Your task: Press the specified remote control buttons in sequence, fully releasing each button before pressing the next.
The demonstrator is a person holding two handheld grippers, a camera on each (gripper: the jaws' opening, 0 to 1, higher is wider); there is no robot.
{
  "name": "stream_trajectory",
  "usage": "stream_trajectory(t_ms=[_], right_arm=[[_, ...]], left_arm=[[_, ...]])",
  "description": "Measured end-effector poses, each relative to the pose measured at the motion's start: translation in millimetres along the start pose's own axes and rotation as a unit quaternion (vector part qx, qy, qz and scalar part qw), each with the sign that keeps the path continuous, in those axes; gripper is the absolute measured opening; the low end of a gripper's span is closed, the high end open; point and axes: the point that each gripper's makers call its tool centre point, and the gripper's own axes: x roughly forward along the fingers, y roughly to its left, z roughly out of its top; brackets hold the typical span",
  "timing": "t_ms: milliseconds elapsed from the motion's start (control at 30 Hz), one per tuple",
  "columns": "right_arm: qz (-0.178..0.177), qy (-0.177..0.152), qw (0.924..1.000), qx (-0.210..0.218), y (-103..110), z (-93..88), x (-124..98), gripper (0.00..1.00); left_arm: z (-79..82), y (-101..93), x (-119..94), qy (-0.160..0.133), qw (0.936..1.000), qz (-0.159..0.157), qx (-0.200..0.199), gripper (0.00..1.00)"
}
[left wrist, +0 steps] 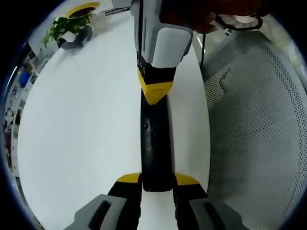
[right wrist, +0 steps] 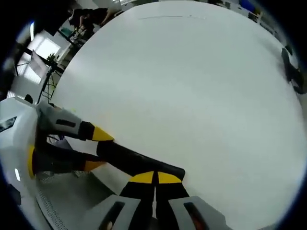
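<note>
With the left claw (left wrist: 157, 184) clamped on the near end of the black remote (left wrist: 154, 143) over the white tabletop (left wrist: 81, 124), the right claw (right wrist: 154, 178), its 2 tips together, should press straight down, then lift fully clear.

Remote control (left wrist: 154, 148): black plastic, smooth, slight sheen, faint highlights along body. Counter (left wrist: 81, 124): white, smooth, matt, even finish. Left tool (left wrist: 157, 184): jaw tips yellow plastic over black, grey matt plastic housing behind. Right tool (right wrist: 154, 178): same yellow tips, black shanks, grey matt shells. Perforated panel (left wrist: 259, 120) right of counter: light grey, dotted with small holes, looks like metal mesh or plastic; cannot tell which.
</note>
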Motion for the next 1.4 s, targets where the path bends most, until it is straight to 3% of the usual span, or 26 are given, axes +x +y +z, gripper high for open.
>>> stream_trajectory(t_ms=[133,333,667,1200,1400], right_arm=[[0.007,-0.006,0.9999,0.007,-1,2.4,0,0.0],[0.015,-0.044,0.9987,0.02,-2,13.7,-6,0.0],[0.026,-0.03,0.9992,0.005,6,11.4,6,0.0],[-0.006,-0.024,0.9989,-0.04,7,8.9,7,0.0],[0.011,-0.031,0.9993,-0.015,3,10.5,7,0.0]], left_arm=[[0.1,-0.3,0,-0.004,1.0,0.002,-0.001,0.23],[0.6,-0.3,0,0.0,1.0,0.0,0.004,0.24],[0.8,0.2,0,0.002,1.0,-0.002,0.005,0.24],[1.3,0.4,1,0.01,0.9999,0.004,0.001,0.24],[1.3,1.0,1,0.015,0.9999,0.001,0.0,0.24]])
